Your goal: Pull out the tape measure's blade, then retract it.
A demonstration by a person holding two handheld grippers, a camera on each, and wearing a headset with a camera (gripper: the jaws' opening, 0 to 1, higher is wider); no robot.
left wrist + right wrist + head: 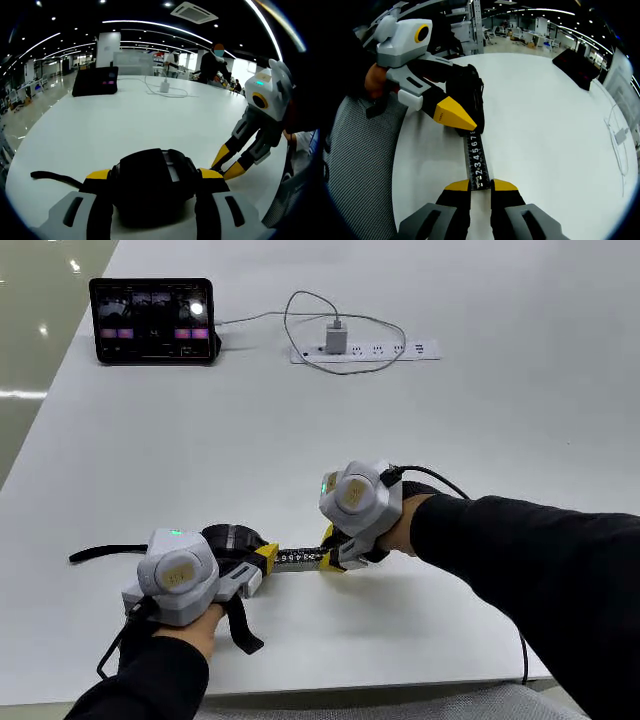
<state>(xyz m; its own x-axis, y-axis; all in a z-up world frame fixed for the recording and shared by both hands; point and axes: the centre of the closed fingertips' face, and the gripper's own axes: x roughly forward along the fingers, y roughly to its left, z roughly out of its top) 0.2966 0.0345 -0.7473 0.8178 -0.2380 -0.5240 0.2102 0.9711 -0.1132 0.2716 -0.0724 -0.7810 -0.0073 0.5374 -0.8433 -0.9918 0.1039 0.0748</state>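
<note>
Left claw [155, 174] was clenched round the one tape measure [150, 195], resting on the worktop [300, 430]; right claw [481, 186] pinched its blade [474, 157], a short stretch showing between my two claws. Blade tip was hidden between the jaws; casing mostly covered in head view.

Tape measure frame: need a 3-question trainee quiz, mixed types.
1. True or false: the blade is fully wound into the tape measure.
2. What does the left gripper clamp? A) a screwdriver B) the tape measure's black case C) a cup
3. Fill in: the right gripper has its jaws shut on the blade's ___.
Key: 1 false, a short numbered length shows between the grippers. 2 B. 3 end.
</note>
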